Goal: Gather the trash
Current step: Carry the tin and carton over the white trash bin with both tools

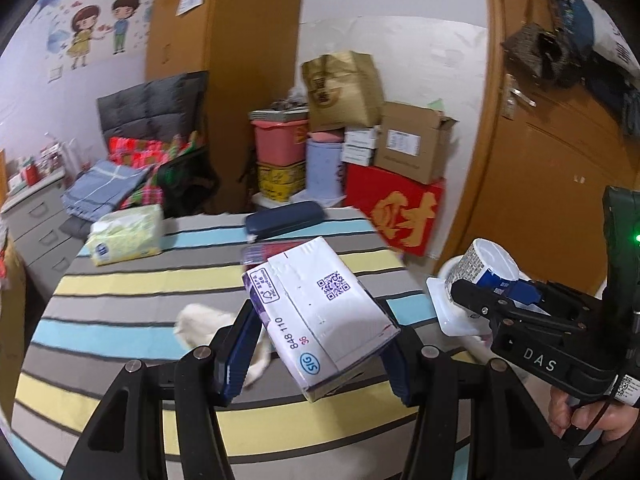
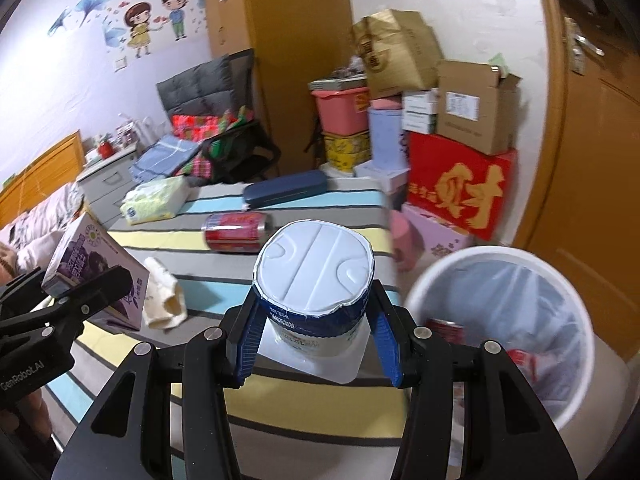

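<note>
White lined bin (image 2: 496, 320) waits just right of the right hand-held gripper (image 2: 316, 320), which clamps a yogurt cup (image 2: 314, 268). The left hand-held gripper (image 1: 316, 344) grips a milk carton (image 1: 320, 308) above the striped table (image 1: 140, 280). Carrying step, I'd say; next, swing right and release over the bin.
</note>
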`<state>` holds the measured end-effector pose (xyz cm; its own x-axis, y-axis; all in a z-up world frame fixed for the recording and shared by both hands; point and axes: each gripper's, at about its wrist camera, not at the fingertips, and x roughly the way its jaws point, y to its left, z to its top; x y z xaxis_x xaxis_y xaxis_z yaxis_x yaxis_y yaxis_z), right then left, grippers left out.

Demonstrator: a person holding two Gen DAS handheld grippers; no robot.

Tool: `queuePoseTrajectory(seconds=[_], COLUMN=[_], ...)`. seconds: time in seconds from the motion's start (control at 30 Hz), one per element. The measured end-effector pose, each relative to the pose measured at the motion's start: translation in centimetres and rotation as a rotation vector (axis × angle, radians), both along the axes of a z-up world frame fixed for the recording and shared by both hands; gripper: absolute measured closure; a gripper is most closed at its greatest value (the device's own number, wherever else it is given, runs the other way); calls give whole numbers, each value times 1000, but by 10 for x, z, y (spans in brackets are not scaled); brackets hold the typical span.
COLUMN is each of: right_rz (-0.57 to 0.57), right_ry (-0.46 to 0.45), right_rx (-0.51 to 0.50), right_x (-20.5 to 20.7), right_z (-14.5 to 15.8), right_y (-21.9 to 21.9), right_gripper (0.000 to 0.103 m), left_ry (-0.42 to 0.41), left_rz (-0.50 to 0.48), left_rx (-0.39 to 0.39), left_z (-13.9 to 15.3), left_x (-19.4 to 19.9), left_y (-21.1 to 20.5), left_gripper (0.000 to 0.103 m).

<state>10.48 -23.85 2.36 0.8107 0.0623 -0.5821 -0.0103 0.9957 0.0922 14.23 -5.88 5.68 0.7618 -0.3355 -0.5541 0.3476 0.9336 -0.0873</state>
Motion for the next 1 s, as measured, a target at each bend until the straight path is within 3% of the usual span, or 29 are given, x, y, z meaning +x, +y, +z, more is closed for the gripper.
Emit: queuePoseTrajectory(seconds=[0.53,1.0], right_rz=[-179,-262], right_ry=[11,105], right_rx=[-17,-5], right_x=[-27,-29], right_z=[3,-23], right_y=[-84,-134], right_gripper=[52,52], left_ry=[49,94], left_rz=[-268,-350], left_rx=[0,57], left_z=[-5,-26], left_x=[3,10], left_y=[-130,-198], left_gripper=[46,46])
